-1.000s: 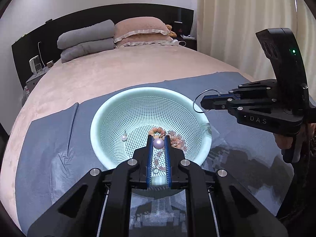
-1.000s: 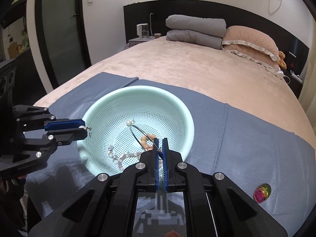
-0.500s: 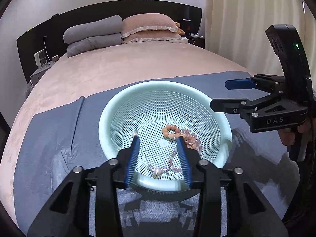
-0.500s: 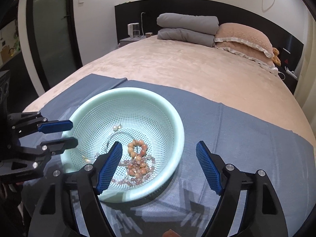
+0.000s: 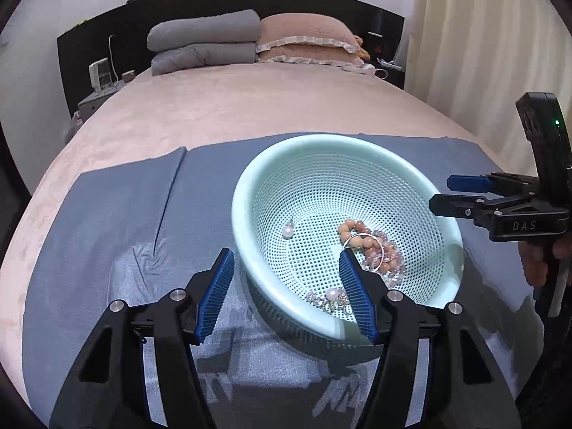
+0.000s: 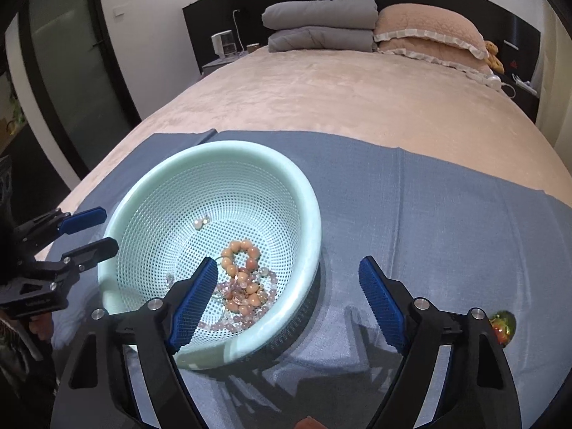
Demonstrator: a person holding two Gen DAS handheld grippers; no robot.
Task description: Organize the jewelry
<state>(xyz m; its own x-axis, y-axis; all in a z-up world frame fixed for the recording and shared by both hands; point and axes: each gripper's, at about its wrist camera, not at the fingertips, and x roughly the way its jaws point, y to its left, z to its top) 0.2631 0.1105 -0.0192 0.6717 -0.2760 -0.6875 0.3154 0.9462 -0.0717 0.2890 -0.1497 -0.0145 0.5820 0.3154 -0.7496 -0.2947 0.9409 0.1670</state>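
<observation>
A mint green perforated basket point(image 5: 321, 143) stands on a blue-grey cloth point(image 5: 125, 232). In it lie a peach bead bracelet point(image 5: 352, 230), a thin wire hoop point(image 5: 379, 246), a pearl earring point(image 5: 287, 231) and a pearl piece on a sparkly chain point(image 5: 331, 295). My left gripper point(image 5: 286, 255) hovers over the basket's near left rim, its jaws opening, holding nothing. My right gripper point(image 6: 287, 264) hangs over the near right rim point(image 6: 228, 146) above the beads point(image 6: 239, 250), its jaws wide and closing a little, gripping nothing. Each gripper shows in the other's view: the right gripper point(image 5: 443, 195), the left gripper point(image 6: 107, 229).
The cloth covers the foot of a pink bed point(image 6: 357, 89) with grey and pink pillows point(image 5: 228, 46) at the headboard. A small iridescent object point(image 6: 502, 325) lies on the cloth to the right of the basket. A nightstand point(image 5: 96, 96) stands at the bed's far left.
Both grippers were shut, the left on a pearl piece, the right on the wire hoop. Both have opened; the pieces now lie in the basket. The grippers drifted apart toward the basket's sides.
</observation>
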